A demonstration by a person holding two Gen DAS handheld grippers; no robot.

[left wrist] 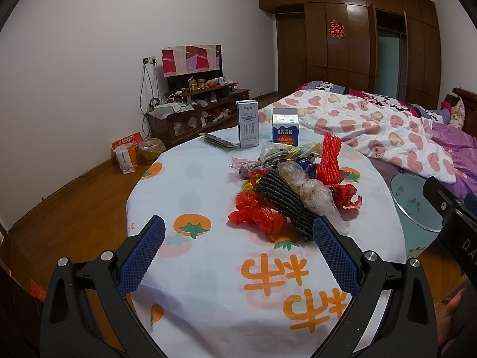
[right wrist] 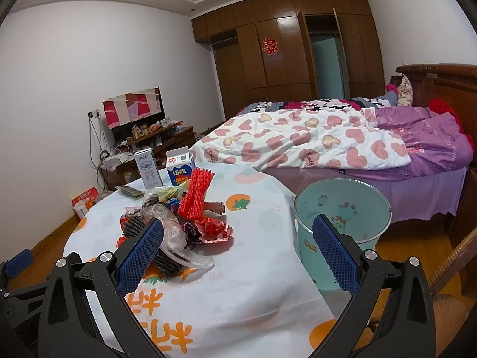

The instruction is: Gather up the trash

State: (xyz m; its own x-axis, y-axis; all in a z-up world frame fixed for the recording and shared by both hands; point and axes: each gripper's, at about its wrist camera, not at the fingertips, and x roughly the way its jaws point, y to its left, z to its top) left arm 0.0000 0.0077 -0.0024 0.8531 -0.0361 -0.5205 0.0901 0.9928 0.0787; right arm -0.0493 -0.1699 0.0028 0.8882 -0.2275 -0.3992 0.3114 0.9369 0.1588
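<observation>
A heap of trash lies on the round table (left wrist: 208, 268): a crumpled red plastic bag (left wrist: 256, 213), a dark foam net sleeve (left wrist: 283, 201), a clear plastic bag (left wrist: 319, 200), a red foam net (left wrist: 328, 161) and coloured wrappers. Behind stand a white milk carton (left wrist: 246, 123) and a blue LOOK carton (left wrist: 285, 129). My left gripper (left wrist: 238, 238) is open just short of the heap, nothing between its fingers. My right gripper (right wrist: 238, 241) is open above the table's right side, holding nothing. A pale blue bin (right wrist: 342, 208) stands on the floor right of the table.
A bed with a heart-print quilt (right wrist: 298, 140) lies behind the table and bin. A TV stand (left wrist: 202, 107) with clutter sits against the far wall, with boxes (left wrist: 128, 149) on the floor. A wicker chair (right wrist: 453, 262) is at the right edge. A flat packet (left wrist: 216, 141) lies by the cartons.
</observation>
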